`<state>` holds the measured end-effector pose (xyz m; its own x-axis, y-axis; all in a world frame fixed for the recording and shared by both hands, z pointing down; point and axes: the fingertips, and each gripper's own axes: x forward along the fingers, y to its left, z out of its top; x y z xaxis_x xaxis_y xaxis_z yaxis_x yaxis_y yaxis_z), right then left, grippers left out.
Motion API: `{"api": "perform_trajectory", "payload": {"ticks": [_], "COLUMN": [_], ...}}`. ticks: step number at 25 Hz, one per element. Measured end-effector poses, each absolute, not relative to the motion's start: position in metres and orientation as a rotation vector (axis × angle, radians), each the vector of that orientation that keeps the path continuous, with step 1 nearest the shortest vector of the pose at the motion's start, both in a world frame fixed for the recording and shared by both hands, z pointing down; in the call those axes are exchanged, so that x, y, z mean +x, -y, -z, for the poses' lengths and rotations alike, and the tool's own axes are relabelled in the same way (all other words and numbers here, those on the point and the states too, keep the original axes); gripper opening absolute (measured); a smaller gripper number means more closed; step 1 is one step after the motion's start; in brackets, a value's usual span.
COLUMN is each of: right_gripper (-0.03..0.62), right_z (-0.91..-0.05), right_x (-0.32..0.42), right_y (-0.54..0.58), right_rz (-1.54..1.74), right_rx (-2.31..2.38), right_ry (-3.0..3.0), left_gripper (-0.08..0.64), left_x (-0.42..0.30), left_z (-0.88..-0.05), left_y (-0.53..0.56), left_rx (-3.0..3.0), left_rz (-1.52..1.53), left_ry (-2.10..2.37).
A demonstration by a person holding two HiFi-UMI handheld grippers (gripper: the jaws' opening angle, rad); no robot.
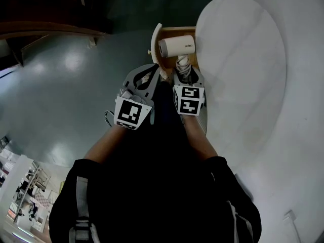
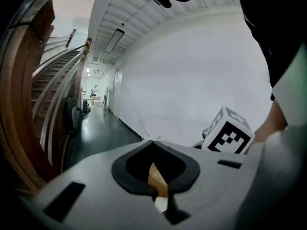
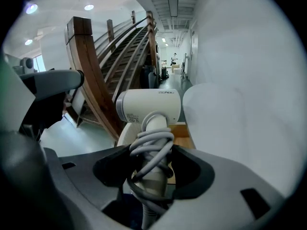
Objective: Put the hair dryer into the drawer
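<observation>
Here, over the open drawer [image 1: 157,36] — my right gripper [image 1: 183,71] is clamped on the cord-wrapped handle of the hair dryer [image 1: 176,46], its body just above the wooden inside, beside the white cabinet [image 1: 243,59]. Left gripper [image 1: 148,77] sits alongside, jaws together, nothing btwn them. Step in hand, I judge: lowering it in. Next I'd set the dryer flat inside, then release w/o snagging the cord [image 3: 151,145].

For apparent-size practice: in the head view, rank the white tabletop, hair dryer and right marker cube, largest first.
Largest: white tabletop.
Then hair dryer and right marker cube look alike; the cube is nearer, so unranked.
</observation>
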<state>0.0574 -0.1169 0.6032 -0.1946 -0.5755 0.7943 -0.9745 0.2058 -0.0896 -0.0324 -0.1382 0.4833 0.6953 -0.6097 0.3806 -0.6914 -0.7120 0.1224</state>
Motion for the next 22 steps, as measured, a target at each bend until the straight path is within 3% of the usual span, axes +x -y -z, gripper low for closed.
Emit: {"api": "perform_trajectory", "payload": {"ticks": [22], "right_gripper": [0.261], "right_z": [-0.722], "right_x": [0.066], "right_y": [0.134], "right_rz": [-0.951], "right_rx": [1.368], "right_ry": [1.650], "left_gripper": [0.008], "left_x": [-0.014], "left_z": [-0.565], "left_y": [0.152], "left_rx": [2.572], "left_rz": [-0.542], "left_ry": [0.935]}}
